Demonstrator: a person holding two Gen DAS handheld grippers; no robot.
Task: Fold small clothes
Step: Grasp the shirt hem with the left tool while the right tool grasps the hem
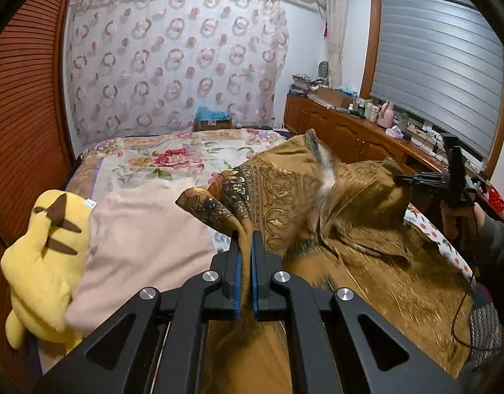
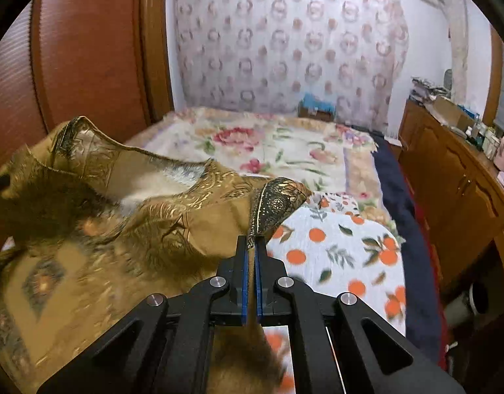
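One garment (image 1: 357,216) is in view: a brown-gold piece with dark patterned cuffs and a pale furry lining. It lies across the bed (image 1: 173,161) at centre and lower right of the left wrist frame, and at left and centre of the right wrist frame, with its upper part lifted off the bed.

Two hand-held grippers are present. The left hand-held gripper (image 1: 246,239), at lower centre of its own frame, is clamped on one dark cuff of the garment; cloth passes between the blue pads. The right hand-held gripper (image 2: 251,246), at lower centre of its own frame, is clamped on the other dark cuff, with cloth between its blue pads. In the left wrist frame it also appears at right, gripping a raised fold of the garment, with a hand on its handle.

One yellow plush toy (image 1: 45,262) sits at lower left, touching one pink cushion (image 1: 146,246). One orange-print sheet (image 2: 337,252) lies just beside the garment. One wooden cabinet (image 1: 350,131) stands at right.
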